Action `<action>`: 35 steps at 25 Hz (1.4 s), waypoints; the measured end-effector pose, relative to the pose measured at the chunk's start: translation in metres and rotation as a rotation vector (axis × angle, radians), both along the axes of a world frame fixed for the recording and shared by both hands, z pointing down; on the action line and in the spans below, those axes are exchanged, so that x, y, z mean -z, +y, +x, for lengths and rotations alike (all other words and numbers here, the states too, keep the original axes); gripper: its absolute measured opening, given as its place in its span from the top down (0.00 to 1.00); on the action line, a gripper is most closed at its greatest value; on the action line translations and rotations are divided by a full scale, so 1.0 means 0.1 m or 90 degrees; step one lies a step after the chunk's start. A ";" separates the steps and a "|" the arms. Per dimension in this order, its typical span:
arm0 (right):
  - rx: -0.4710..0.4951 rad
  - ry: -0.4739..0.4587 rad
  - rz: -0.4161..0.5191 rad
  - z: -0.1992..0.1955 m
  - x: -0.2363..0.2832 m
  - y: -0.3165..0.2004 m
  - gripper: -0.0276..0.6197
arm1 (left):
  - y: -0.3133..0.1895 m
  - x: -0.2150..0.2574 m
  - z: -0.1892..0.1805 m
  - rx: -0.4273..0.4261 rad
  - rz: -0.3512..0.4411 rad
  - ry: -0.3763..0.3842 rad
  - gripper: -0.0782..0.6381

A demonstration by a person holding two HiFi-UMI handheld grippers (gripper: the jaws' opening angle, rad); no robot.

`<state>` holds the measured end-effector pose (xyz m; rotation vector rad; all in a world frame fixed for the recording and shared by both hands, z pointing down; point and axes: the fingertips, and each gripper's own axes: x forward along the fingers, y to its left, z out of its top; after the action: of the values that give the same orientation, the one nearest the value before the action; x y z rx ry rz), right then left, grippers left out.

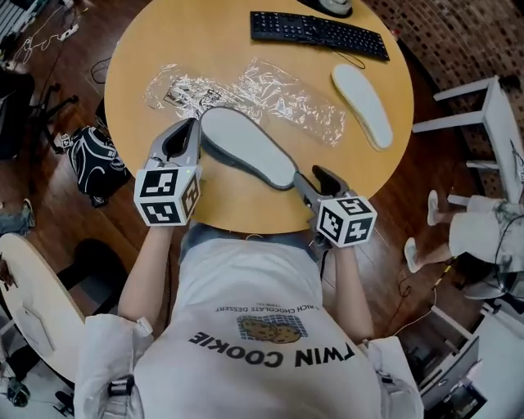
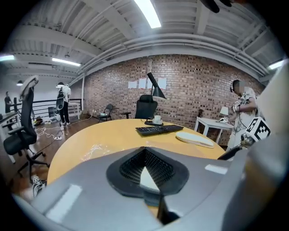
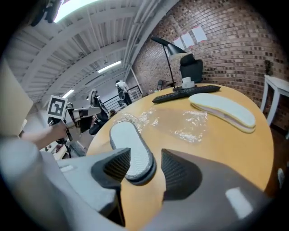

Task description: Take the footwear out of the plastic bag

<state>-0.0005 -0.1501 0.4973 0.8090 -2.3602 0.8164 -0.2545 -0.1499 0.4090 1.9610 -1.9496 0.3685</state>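
A grey slipper lies sole up on the round wooden table, near its front edge. Its near end lies between the jaws of my right gripper, which is open, with neither pad pressing on it. My left gripper is shut, its tips right beside the slipper's other end; I cannot tell if they touch it. The clear plastic bag lies flat and crumpled behind the slipper. A second, paler slipper rests sole up at the right.
A black keyboard lies along the table's far edge, by a lamp base. A black bag is on the floor at the left. A white side table and a person's feet are at the right.
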 end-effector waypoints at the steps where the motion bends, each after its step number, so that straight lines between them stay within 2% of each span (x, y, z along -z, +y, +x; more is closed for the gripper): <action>1: 0.023 -0.015 0.009 0.03 0.05 -0.03 0.64 | 0.04 0.01 0.13 0.017 0.004 0.003 0.88; 5: 0.108 -0.062 0.039 0.04 0.21 -0.10 0.64 | 0.16 0.06 0.56 0.069 0.012 0.004 0.88; 8: 0.181 -0.090 0.060 0.00 0.39 0.00 0.64 | 0.38 0.19 0.83 0.097 0.011 -0.013 0.88; 16: 0.300 -0.124 0.088 -0.19 0.65 0.42 0.67 | 1.04 0.43 1.04 0.207 0.022 0.011 0.88; 20: 0.352 -0.122 0.105 -0.39 0.80 0.65 0.73 | 1.13 0.53 1.21 0.221 0.042 0.041 0.88; 24: 0.402 -0.134 0.127 -0.54 1.04 0.97 0.76 | 1.36 0.60 1.37 0.239 0.045 0.047 0.88; 31: 0.424 -0.161 0.190 -0.36 1.31 1.69 0.82 | 2.14 0.56 1.84 0.286 0.056 0.045 0.88; 35: 0.407 -0.168 0.212 0.02 1.43 2.07 0.84 | 2.45 0.62 2.29 0.289 0.066 0.043 0.88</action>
<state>0.0014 0.0570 0.3544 0.0225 -2.7852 0.2741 -0.0250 0.0950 0.3474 1.4958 -2.3250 0.0810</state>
